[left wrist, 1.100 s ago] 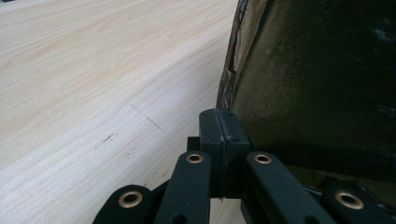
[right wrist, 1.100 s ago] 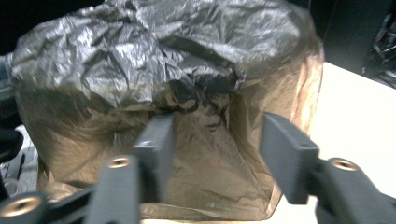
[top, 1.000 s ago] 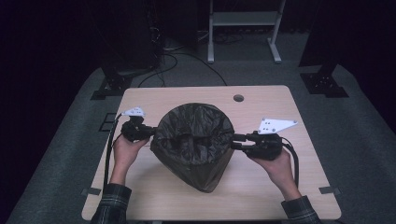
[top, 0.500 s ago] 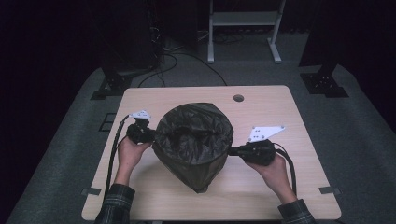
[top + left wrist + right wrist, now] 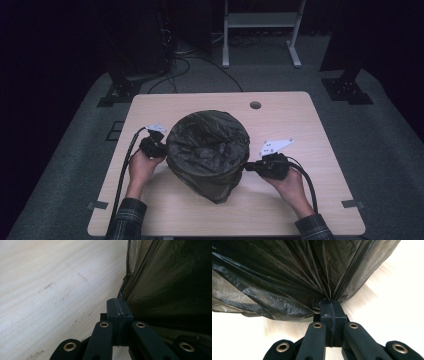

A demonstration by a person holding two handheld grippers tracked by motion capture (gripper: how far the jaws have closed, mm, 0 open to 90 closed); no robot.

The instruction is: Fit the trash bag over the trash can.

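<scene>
At the middle of the counter (image 5: 300,125) sits the black bin bag (image 5: 207,150), its mouth spread wide and round and its body tapering to a point toward you, with the lower end resting on the wood. You should expect it to be very light, limp and slick: thin crinkled film that folds wherever it is pulled, holds no shape of its own, and could tear if you tug it sharply against a pinch. Your best hold is the rim, gathered into several layers so the film does not slide out. That is where you have it: the left tongs (image 5: 117,307) are closed on the bag's edge at its left side, with the film running off just beside the pinch, and the right tongs (image 5: 330,308) are clamped on a bunch of pleats that fan out from between the jaws. In the high view the left tongs (image 5: 159,148) and right tongs (image 5: 248,168) flank the bag on opposite sides of its mouth, each low over the counter. Keep the pull even on both sides, since slack plastic like this will likely sag or collapse shut if one side leads.
</scene>
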